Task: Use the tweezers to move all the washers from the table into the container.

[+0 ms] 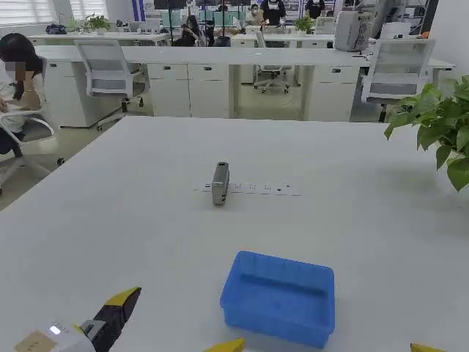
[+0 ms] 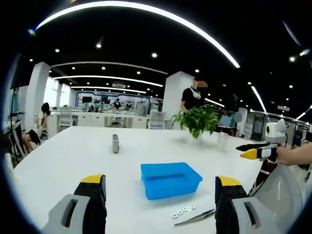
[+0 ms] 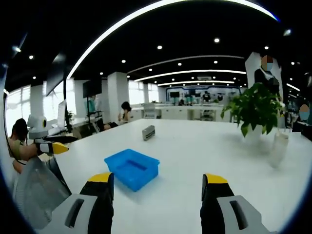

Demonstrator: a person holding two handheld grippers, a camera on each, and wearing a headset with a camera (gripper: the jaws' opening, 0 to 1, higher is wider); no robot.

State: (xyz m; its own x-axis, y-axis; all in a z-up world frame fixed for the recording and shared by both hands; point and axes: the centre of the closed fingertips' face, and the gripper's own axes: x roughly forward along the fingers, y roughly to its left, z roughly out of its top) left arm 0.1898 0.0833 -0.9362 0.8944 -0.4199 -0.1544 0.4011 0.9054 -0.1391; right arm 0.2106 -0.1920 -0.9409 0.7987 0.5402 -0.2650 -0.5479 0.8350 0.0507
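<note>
Washers (image 2: 183, 211) in a short row on the white table (image 2: 73, 161), just in front of the blue container (image 2: 170, 179), with the tweezers (image 2: 195, 218) lying flat alongside, seemingly set close together to keep each carry short. Container open-topped and apparently empty, so no washer delivered yet by the look of it. Left tool (image 2: 160, 181) spread wide, nothing between the jaws, touching nothing, raised above the table and aimed across the container. Right tool (image 3: 158, 179) likewise wide apart and empty, held off to the side, clear of the work. Probably poised for a first reach to the tweezers, which lie untouched. Thin, flat tweezers likely awkward to lift off a smooth table.
</note>
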